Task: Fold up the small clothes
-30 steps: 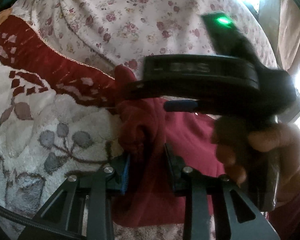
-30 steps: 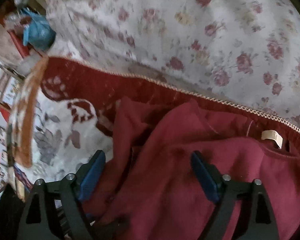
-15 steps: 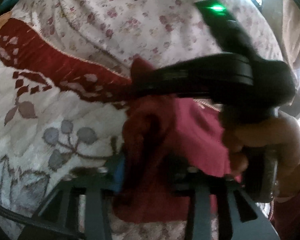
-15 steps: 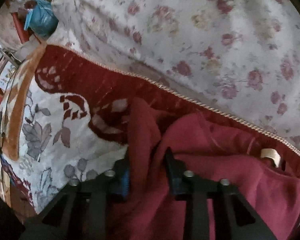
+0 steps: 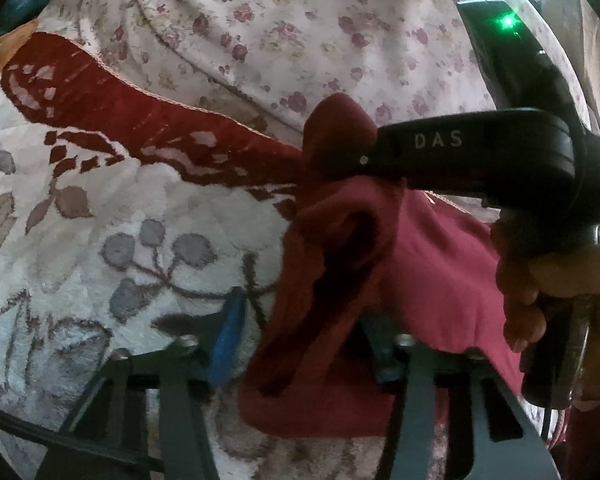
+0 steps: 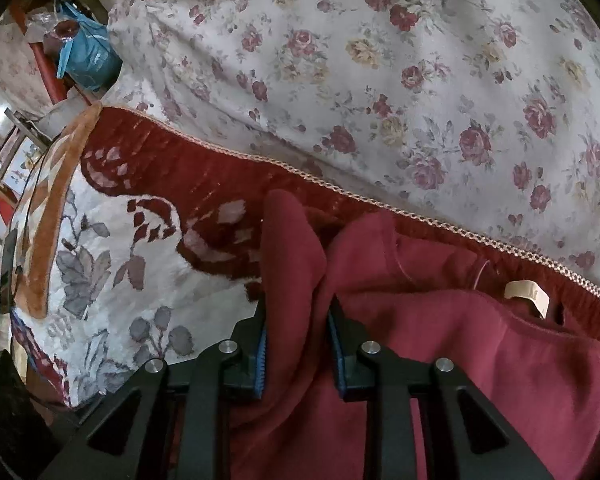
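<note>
A dark red garment (image 5: 440, 272) lies bunched on a plush blanket, its cream neck label (image 6: 526, 294) at the right. My right gripper (image 6: 298, 344) is closing, and its blue pads pinch an upright fold of the garment (image 6: 292, 248). In the left wrist view that tool's black housing (image 5: 476, 152) crosses above the cloth, with a person's hand (image 5: 560, 280) on its handle. My left gripper (image 5: 304, 340) straddles the garment's near left edge. Its jaws are closing, but the left blue pad (image 5: 228, 336) stands clear of the cloth.
The white, grey and red plush blanket (image 5: 100, 240) lies over a rose-print sheet (image 6: 420, 60). The bed's edge drops off at the left, where a blue bag (image 6: 88, 56) and clutter sit on the floor.
My right gripper went from wide open to pinched on a fold of the red garment and lifted it slightly. My left gripper's jaws spread, its left pad coming off the cloth.
</note>
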Motion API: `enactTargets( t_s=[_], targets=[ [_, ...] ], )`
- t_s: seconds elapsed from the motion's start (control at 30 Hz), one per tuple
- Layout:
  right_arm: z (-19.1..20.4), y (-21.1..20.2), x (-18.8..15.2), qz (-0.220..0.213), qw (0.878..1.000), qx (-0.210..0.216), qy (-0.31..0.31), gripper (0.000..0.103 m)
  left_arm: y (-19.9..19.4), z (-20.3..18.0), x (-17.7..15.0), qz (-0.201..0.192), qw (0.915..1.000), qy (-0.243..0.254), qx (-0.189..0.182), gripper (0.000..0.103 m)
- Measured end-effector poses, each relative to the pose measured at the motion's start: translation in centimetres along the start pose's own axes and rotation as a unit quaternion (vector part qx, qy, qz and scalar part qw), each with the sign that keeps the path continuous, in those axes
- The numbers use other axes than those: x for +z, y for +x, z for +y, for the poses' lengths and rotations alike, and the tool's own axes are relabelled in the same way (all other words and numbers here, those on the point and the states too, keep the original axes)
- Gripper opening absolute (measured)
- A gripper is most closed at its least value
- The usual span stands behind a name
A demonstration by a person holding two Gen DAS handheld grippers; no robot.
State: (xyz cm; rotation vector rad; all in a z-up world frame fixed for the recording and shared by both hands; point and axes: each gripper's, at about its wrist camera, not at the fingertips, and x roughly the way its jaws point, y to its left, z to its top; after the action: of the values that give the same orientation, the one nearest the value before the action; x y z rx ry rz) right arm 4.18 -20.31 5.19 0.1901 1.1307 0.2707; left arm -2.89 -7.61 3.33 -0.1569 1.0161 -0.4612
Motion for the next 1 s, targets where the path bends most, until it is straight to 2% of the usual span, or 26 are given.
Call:
enactTargets(
  t_s=[0.03,0.13,0.43,0.6,0.87,1.0],
  targets=[
    [0.0,-0.1,-0.1,0.000,1.000,0.003,0.002,0.026,-0.1,-0.3,-0.1,0.000,1.0000,0.007,0.001,0.036],
    [0.0,-0.3,-0.5,-0.004,1.000,0.005,0.000,0.025,-0.2,-1.0,-0.1,-0.004,0.9998,0.019,0.009,0.028],
    [-0.8,-2.7,-1.0,-0.007,1.000,0.010,-0.014,0.022,-0.9,-1.5,-0.2,-0.004,1.0000,0.002,0.006,0.020],
    [-1.0,-4.0,-1.3,-0.015,1.000,0.012,-0.017,0.022,-2.0,-2.6,-0.4,-0.010,0.9999,0.005,0.008,0.017],
    [-2.0,-6.6,-1.8,-0.026,0.999,0.016,-0.018,0.022,-3.6,-5.6,-0.5,-0.015,0.9990,0.040,0.010,0.016],
    [-2.6,-8.0,-2.1,-0.033,0.999,0.013,-0.018,0.022,-4.1,-7.3,-0.3,-0.014,0.9988,0.046,-0.001,0.015]
  ],
)
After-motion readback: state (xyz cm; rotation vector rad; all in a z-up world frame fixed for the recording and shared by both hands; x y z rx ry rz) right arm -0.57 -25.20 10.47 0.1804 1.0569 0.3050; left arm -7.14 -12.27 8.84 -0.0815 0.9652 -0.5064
